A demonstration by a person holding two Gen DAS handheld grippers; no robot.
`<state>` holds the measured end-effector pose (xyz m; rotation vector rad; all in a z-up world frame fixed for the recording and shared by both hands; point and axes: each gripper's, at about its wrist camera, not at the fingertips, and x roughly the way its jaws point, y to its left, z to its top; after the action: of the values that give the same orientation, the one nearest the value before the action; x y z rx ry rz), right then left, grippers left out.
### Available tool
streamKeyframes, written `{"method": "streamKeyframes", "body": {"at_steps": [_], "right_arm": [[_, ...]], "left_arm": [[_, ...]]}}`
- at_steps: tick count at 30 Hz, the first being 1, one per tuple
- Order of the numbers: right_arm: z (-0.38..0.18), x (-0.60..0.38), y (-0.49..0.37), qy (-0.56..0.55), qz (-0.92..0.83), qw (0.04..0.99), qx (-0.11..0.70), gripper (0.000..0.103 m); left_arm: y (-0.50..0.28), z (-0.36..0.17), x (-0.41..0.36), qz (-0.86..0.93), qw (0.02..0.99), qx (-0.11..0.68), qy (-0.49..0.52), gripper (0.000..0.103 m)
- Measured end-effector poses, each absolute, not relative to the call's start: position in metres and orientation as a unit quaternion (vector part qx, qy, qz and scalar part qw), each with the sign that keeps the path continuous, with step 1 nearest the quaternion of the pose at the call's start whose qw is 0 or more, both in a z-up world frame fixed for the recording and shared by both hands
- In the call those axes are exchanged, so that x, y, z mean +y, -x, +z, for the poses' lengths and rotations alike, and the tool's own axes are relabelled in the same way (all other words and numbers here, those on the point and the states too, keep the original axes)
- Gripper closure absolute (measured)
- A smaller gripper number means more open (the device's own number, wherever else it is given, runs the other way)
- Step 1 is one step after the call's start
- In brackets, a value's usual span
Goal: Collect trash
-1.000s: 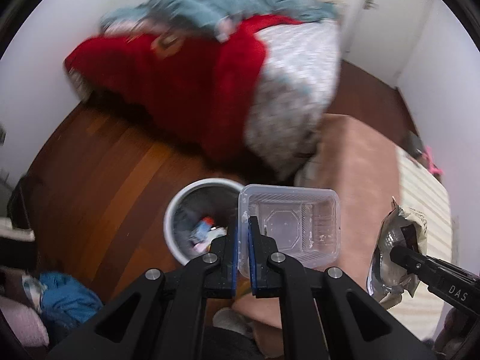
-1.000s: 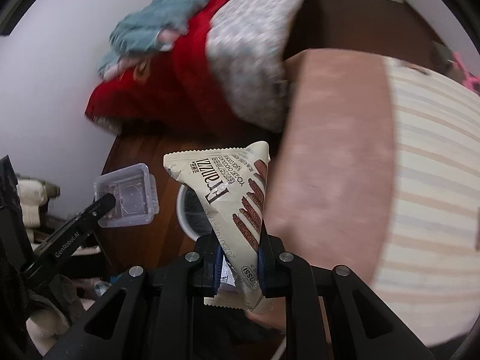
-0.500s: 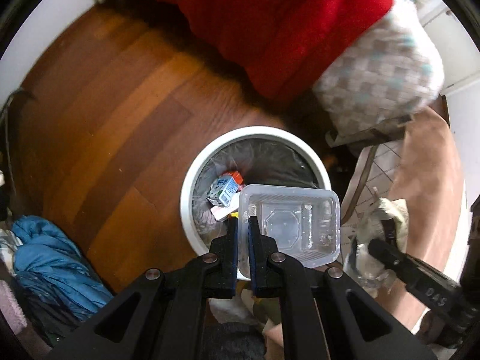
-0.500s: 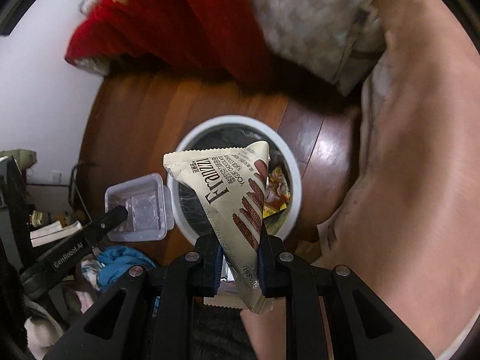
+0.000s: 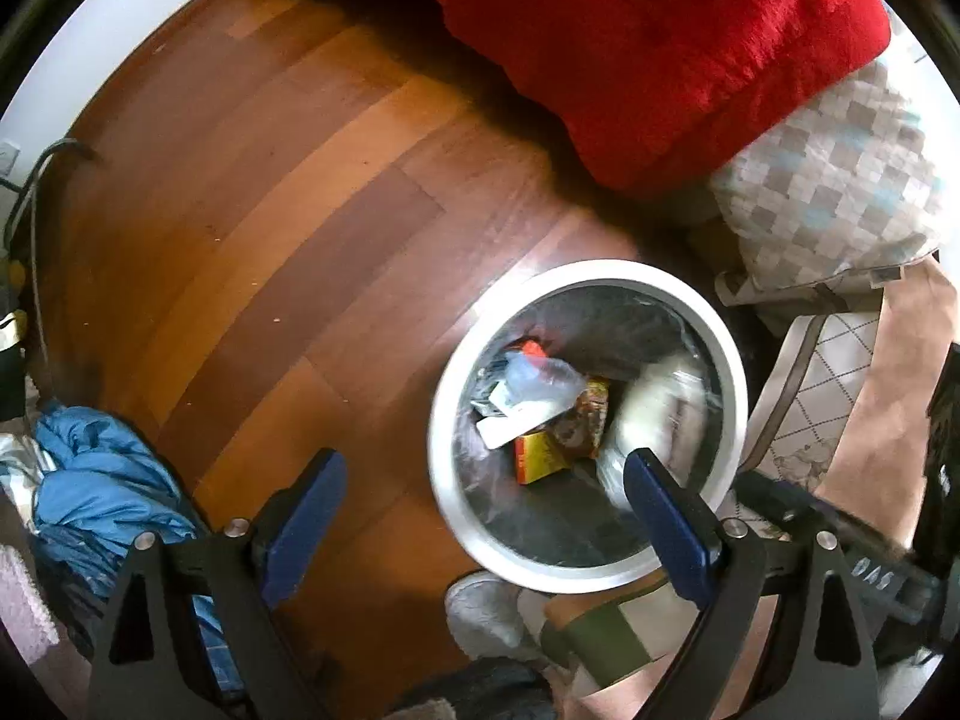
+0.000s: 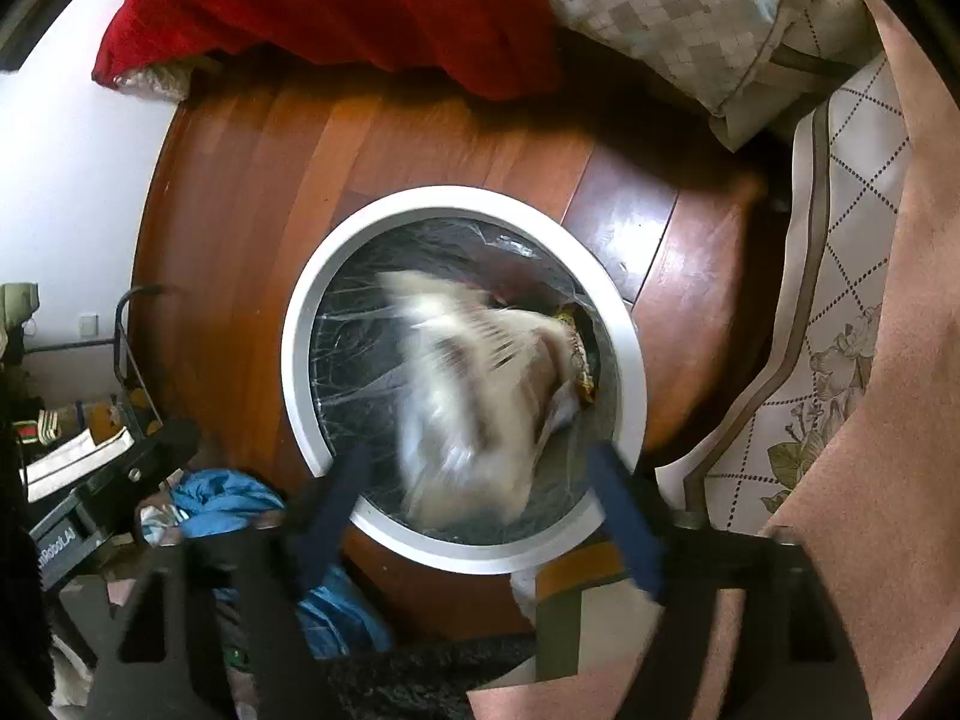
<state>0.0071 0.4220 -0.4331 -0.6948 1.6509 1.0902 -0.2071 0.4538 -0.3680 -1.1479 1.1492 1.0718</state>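
A round white trash bin [image 5: 444, 420] with a dark liner stands on the wooden floor below both grippers; it also shows in the right wrist view [image 6: 300, 324]. My left gripper [image 5: 480, 504] is open and empty above the bin's near rim. My right gripper [image 6: 480, 516] is open; the cream snack wrapper [image 6: 474, 396] is a blur falling into the bin, free of the fingers. It shows blurred in the left wrist view [image 5: 660, 402]. A clear plastic piece [image 5: 540, 384] lies on the boxes and wrappers inside the bin.
A red blanket [image 5: 660, 48] and a checked pillow [image 5: 828, 180] hang over the bed edge beyond the bin. A pink bedspread [image 6: 888, 360] lies to the right. Blue cloth [image 5: 102, 480] lies on the floor at left. A cable [image 5: 36, 180] runs by the wall.
Both grippers have opened over the bin. The clear plastic tray has left my left gripper, and the snack wrapper has left my right gripper and is dropping in.
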Motion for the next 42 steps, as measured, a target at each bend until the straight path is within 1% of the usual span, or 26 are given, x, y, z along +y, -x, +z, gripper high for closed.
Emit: {"method": "streamKeyframes", "body": {"at_steps": [2,3,4,9,13,23,29,42], "right_arm": [[-0.428,0.423,-0.005,0.296,0.453,0.501,0.675,0.013],[-0.422,0.421,-0.004,0.3,0.455,0.503,0.671,0.009],[-0.418,0.418,-0.003,0.306,0.455,0.504,0.667,0.0],[-0.378,0.396,0.009,0.351,0.462,0.53,0.619,0.0],[-0.352,0.374,0.013,0.356,0.469,0.542,0.599,0.0],[-0.267,0.317,0.021,0.308,0.508,0.565,0.572,0.0],[-0.212,0.285,0.027,0.28,0.54,0.57,0.552,0.0],[-0.101,0.225,0.04,0.24,0.611,0.544,0.523,0.0]], "left_arm": [[0.216,-0.361,0.446,0.466,0.563,0.482,0.485,0.007],[0.22,-0.356,0.442,0.471,0.564,0.477,0.483,0.007],[0.222,-0.353,0.439,0.475,0.564,0.474,0.48,0.007],[0.234,-0.325,0.414,0.494,0.577,0.461,0.458,0.006],[0.234,-0.305,0.391,0.496,0.59,0.456,0.445,0.006],[0.228,-0.24,0.343,0.484,0.638,0.433,0.412,0.006],[0.229,-0.189,0.312,0.476,0.672,0.406,0.397,0.006],[0.237,-0.101,0.26,0.432,0.727,0.362,0.393,0.006]]}}
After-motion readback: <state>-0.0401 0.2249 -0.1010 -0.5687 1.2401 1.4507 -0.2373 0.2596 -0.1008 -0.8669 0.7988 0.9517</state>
